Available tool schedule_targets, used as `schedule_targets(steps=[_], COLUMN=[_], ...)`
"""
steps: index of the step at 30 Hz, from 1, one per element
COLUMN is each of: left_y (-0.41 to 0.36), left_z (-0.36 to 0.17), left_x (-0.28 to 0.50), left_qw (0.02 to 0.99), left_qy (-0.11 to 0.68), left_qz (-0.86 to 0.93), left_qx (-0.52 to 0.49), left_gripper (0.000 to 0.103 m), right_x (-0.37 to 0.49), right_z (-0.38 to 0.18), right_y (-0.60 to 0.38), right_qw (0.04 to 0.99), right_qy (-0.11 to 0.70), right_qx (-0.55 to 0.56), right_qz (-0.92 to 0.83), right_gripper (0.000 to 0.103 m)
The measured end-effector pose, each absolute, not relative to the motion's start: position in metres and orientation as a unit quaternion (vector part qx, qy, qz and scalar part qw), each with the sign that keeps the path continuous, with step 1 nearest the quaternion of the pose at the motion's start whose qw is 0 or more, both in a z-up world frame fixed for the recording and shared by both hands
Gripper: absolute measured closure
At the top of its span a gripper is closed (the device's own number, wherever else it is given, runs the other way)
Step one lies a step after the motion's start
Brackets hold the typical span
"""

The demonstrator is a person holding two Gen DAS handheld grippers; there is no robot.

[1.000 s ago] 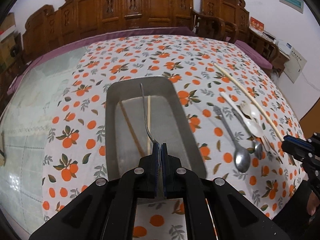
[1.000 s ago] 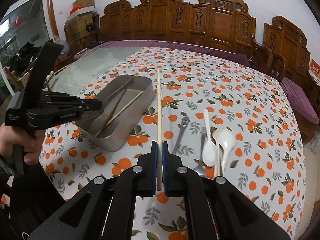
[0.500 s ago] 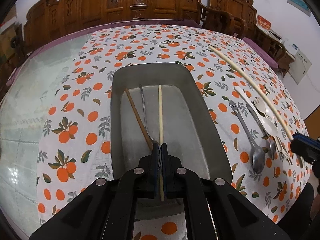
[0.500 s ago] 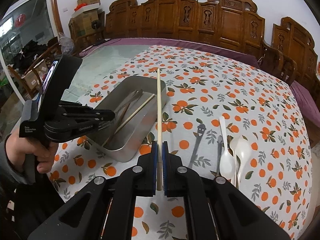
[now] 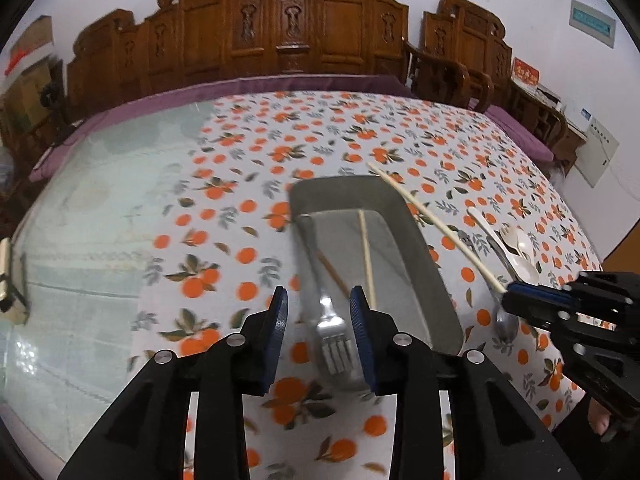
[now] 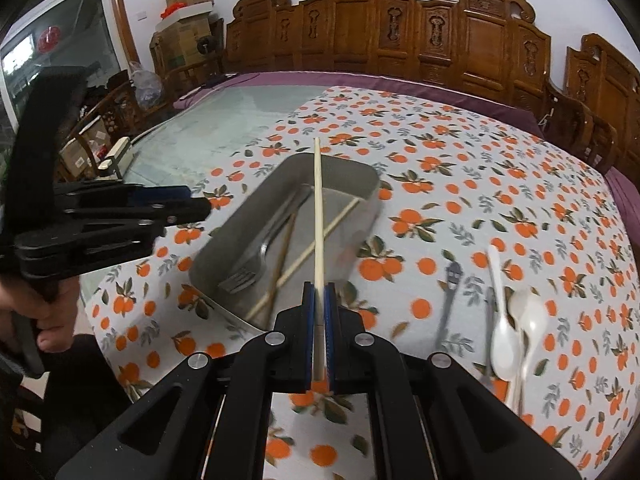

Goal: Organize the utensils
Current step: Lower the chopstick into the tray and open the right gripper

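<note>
A metal tray sits on the orange-print tablecloth. In it lie a metal fork, a pale chopstick and a brown chopstick. My left gripper is open and empty above the tray's near end, the fork below between its fingers. My right gripper is shut on a pale chopstick held over the tray; it also shows in the left wrist view.
To the right of the tray lie two metal spoons and white plastic spoons on the cloth. Bare glass table top lies to the left. Carved wooden chairs ring the far side.
My left gripper opened and let the fork drop into the tray, then drew back. My right gripper carried its chopstick left, over the tray.
</note>
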State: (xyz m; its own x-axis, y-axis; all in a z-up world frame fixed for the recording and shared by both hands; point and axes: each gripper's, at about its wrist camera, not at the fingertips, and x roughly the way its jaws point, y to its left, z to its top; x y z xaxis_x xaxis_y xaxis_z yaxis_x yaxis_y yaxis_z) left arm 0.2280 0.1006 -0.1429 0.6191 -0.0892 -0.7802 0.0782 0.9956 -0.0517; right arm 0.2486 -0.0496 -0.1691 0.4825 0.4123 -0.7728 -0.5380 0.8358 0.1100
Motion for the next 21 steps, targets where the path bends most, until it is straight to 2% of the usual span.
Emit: schedule_targets(steps=[1, 2, 4, 6, 9, 12, 14, 21], left_y=[0.107, 0.111, 0.12, 0.127, 0.136, 0.141, 0.144, 0.146], left_z=[-0.14, -0.137, -0.134, -0.132, -0.129, -0.128, -0.126, -0.121], left_x=[0.224, 0.221, 0.215, 0.213, 0.209, 0.208, 0.208, 0.206], left_qw=[0.901, 0.903, 0.907, 0.908, 0.91, 0.91, 0.911, 0.915], left_qy=[0.431, 0.427, 0.42, 0.419, 0.414, 0.413, 0.411, 0.403], left_qz=[-0.043, -0.04, -0.031, -0.022, -0.024, -0.021, -0.019, -0.017], left_qx=[-0.008, -0.008, -0.003, 0.002, -0.005, -0.009, -0.014, -0.015], left_gripper=[0.068, 0.06, 0.055, 0.041, 0.03, 0.028, 0.022, 0.02], right_x=[0.25, 0.252, 0.255, 0.259, 0.267, 0.273, 0.277, 0.287], right_z=[-0.17, -0.171, -0.173, -0.176, -0.182, -0.189, -0.193, -0.208], right_y=[-0.044, -0.039, -0.03, -0.025, -0.016, -0.009, -0.004, 0.004], right_qw=[0.857, 0.856, 0.854, 0.852, 0.849, 0.847, 0.844, 0.835], right_qy=[0.428, 0.43, 0.434, 0.439, 0.449, 0.459, 0.466, 0.487], right_qx=[-0.073, -0.072, -0.069, -0.062, -0.051, -0.051, -0.046, -0.031], right_qz=[0.279, 0.279, 0.278, 0.277, 0.273, 0.263, 0.261, 0.252], right_gripper=[0.097, 0.097, 0.097, 0.097, 0.097, 0.097, 0.097, 0.097])
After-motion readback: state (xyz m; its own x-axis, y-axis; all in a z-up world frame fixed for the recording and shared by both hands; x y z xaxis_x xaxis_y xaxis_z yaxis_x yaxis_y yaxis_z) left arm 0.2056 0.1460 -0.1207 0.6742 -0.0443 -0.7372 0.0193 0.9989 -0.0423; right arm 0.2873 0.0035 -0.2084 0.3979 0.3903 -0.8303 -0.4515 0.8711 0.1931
